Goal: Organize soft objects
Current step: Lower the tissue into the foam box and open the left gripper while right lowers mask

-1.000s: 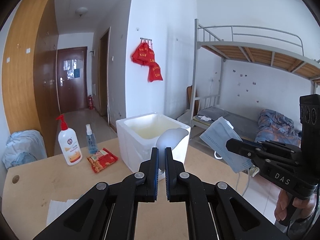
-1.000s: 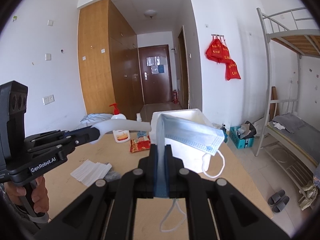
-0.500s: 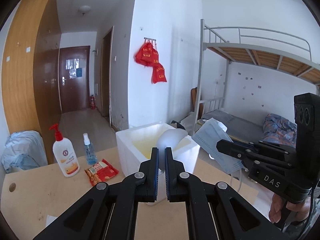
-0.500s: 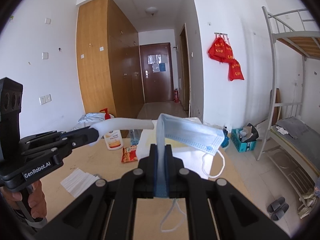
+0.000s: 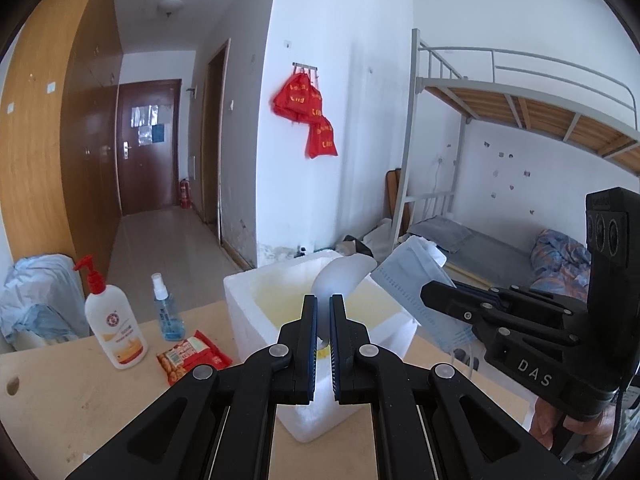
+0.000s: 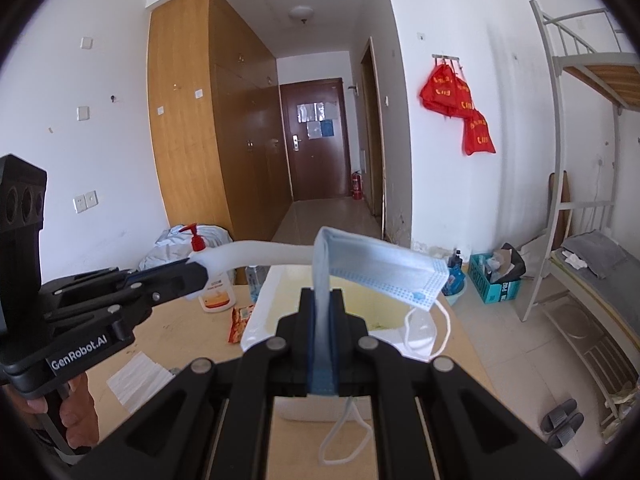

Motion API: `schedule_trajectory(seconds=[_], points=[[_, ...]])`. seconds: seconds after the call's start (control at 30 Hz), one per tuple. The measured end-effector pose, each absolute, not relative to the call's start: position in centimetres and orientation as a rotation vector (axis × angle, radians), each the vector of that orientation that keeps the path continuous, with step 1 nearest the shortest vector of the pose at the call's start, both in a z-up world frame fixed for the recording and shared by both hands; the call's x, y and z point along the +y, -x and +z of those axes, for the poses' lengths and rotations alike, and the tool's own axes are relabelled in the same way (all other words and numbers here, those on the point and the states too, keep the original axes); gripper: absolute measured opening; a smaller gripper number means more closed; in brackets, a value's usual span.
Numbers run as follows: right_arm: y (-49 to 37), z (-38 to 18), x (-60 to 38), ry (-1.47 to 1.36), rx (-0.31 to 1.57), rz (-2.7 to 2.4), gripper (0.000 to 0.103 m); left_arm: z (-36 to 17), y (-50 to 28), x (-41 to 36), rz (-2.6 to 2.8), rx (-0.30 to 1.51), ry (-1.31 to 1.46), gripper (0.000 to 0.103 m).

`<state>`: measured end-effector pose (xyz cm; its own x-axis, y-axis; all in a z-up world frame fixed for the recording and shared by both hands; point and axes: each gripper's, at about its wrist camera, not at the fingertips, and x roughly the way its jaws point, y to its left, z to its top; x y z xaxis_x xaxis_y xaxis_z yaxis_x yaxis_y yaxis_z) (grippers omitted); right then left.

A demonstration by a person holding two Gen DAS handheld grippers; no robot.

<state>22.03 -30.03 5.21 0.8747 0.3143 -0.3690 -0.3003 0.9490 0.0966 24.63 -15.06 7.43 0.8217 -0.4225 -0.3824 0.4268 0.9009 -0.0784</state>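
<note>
Blue face mask [image 6: 372, 264] is pinched between the pressed-together fingers of the right gripper [image 6: 321, 312], hanging over the open white foam box [image 5: 256, 292] on the wooden table [image 5: 80, 392]. Left gripper [image 5: 324, 312] is clamped on a white soft sheet [image 5: 340, 276] that also sits above the box. Lotion pump bottle [image 5: 112, 328], spray bottle [image 5: 168, 312] and red snack packet [image 5: 192, 356] stand left of the box.
</note>
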Motion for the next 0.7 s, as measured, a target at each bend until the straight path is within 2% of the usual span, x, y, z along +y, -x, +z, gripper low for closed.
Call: schedule_trajectory(seconds=[0.7], points=[[-25.2,5.3,-30.9,-0.044,0.408,0.291,0.009,6.1,-31.0,-17.6,-0.467,0.458,-0.016,0.006]])
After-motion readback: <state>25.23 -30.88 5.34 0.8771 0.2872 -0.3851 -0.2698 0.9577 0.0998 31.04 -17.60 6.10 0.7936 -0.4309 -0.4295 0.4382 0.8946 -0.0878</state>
